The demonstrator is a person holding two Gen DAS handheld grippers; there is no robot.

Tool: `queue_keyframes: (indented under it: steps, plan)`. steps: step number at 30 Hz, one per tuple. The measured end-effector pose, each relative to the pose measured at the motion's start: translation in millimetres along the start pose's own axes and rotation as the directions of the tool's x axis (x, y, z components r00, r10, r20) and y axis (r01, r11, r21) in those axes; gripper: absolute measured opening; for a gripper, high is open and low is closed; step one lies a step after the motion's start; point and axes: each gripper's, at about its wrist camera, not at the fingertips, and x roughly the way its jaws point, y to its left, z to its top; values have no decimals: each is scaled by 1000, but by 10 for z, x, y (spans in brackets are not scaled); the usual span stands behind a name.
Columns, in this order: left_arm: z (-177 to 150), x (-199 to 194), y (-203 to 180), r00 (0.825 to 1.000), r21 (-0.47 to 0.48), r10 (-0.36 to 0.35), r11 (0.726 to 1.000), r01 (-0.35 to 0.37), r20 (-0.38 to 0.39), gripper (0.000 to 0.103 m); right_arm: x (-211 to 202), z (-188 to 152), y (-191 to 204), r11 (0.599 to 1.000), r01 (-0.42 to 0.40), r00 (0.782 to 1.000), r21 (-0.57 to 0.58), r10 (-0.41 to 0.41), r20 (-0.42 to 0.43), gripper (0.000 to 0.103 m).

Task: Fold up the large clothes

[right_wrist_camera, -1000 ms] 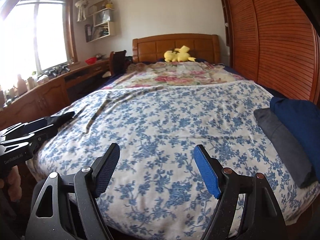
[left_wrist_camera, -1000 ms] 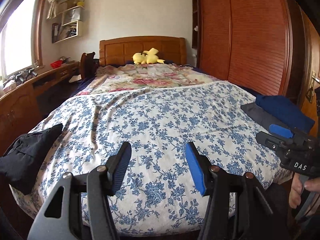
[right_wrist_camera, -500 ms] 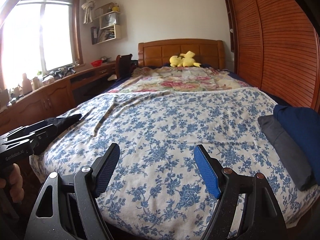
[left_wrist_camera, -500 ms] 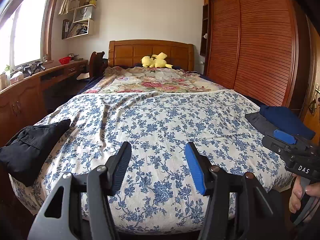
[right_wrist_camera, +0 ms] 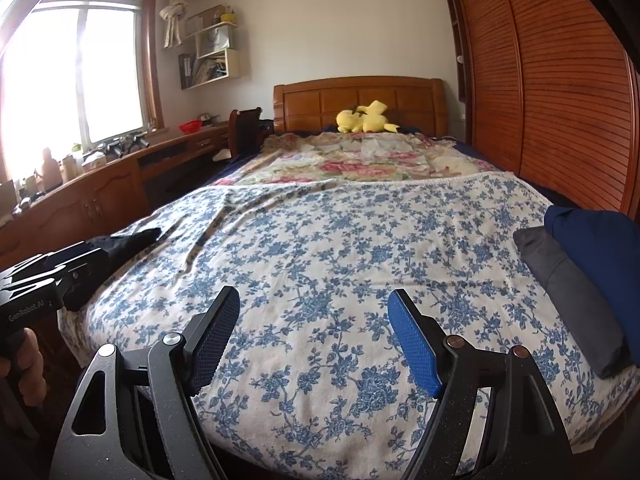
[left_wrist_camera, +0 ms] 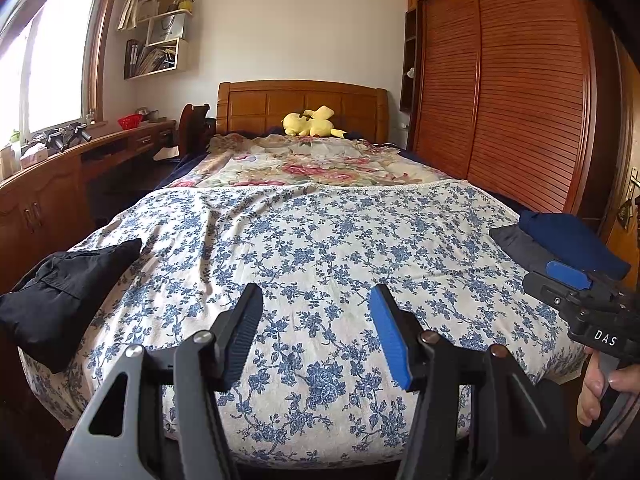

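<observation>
A crumpled black garment (left_wrist_camera: 64,296) lies on the bed's near left corner; the right wrist view shows only its tip (right_wrist_camera: 132,240) behind the other gripper. Folded dark blue (left_wrist_camera: 572,242) (right_wrist_camera: 600,248) and grey (left_wrist_camera: 516,242) (right_wrist_camera: 568,292) clothes are stacked at the bed's right edge. My left gripper (left_wrist_camera: 316,320) hovers open over the near end of the blue-flowered bedspread (left_wrist_camera: 320,248), holding nothing. My right gripper (right_wrist_camera: 314,324) also stands open and empty above the bedspread (right_wrist_camera: 340,248), well left of the stack.
A yellow plush toy (left_wrist_camera: 310,122) lies by the wooden headboard (left_wrist_camera: 300,100). A desk and cabinets (left_wrist_camera: 52,184) run along the left under the window. Slatted wardrobe doors (left_wrist_camera: 520,92) line the right side. A chair (left_wrist_camera: 192,128) stands beside the bed.
Both views have tipped upward, so the bed sits lower in frame and more wall shows. The jaws of both grippers stay as wide as before.
</observation>
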Motion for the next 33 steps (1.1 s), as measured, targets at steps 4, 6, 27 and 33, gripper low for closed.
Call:
queue_keyframes:
  steps: [4, 6, 27, 33]
  plan:
    - [4, -24, -2, 1000, 0, 0, 1000, 0, 6, 55, -2, 2, -1, 1000, 1, 1000, 0, -1, 0, 78]
    - [8, -36, -3, 1000, 2, 0, 1000, 0, 9, 55, -4, 3, 2, 1000, 1, 1000, 0, -1, 0, 78]
    - [20, -91, -60, 1000, 14, 0, 1000, -1, 24, 55, -32, 32, 37, 1000, -5, 1000, -1, 5, 8, 78]
    - [22, -101, -68, 1000, 16, 0, 1000, 0, 27, 55, -34, 38, 34, 1000, -7, 1000, 0, 7, 10, 79]
